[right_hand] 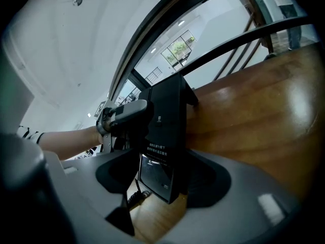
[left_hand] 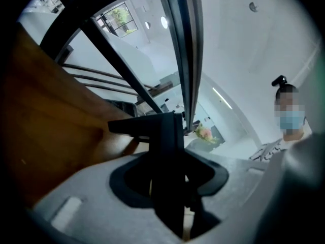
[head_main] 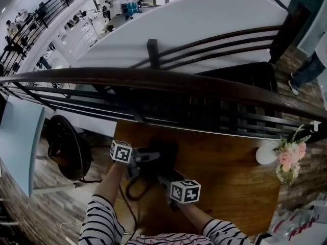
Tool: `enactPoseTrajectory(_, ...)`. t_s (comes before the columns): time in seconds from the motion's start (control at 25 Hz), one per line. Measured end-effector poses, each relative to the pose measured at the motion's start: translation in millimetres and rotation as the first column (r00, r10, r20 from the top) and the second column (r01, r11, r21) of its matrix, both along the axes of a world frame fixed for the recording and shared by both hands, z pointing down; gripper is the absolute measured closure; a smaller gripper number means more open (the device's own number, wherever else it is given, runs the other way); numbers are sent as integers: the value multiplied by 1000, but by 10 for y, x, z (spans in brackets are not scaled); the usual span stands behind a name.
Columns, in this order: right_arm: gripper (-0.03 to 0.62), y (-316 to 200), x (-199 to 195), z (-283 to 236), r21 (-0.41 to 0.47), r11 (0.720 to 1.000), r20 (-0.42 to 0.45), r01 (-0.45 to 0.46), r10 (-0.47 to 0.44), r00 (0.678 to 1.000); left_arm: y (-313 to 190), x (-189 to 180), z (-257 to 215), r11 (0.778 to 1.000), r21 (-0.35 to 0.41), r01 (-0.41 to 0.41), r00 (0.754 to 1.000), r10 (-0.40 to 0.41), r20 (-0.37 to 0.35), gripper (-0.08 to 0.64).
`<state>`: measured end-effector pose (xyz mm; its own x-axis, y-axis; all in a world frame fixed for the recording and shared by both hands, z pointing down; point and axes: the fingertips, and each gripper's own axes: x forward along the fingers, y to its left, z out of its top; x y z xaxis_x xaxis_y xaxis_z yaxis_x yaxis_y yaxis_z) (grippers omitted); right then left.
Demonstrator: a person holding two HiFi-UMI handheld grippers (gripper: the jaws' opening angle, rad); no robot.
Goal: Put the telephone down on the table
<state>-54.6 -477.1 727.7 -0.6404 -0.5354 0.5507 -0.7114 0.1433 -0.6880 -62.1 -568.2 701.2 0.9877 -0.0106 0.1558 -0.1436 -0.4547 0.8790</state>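
Note:
A black telephone is held over the near left part of the wooden table, its coiled cord trailing toward me. My left gripper comes in from the left and is shut on the phone's upper edge; in the left gripper view the black body fills the jaws. My right gripper reaches in from below. In the right gripper view the telephone stands between the jaws with its small screen facing the camera. The one finger that shows stands apart from it, with cord and wood in the gap.
A dark wooden railing runs along the table's far edge, with a drop behind it. A white vase with pink flowers stands at the table's right end. A black chair is on the floor to the left.

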Motion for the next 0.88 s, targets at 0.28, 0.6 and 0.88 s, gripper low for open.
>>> enactPoseTrajectory(0.28,332,-2,6,37,14,1000,-14,7,-7,1000,-38,-35,115,999,1,47,999,-47,12,353)
enactPoseTrajectory(0.6,334,43,17,6,26,1000,-50,18,-16,999,-106,-95,96,988,48,149,985,-153,76,309)
enactPoseTrajectory(0.88,322,154,40,-119,39,999,-68,3,0,998,-74,-188,-83,968,83,236,966,-243,85,243)
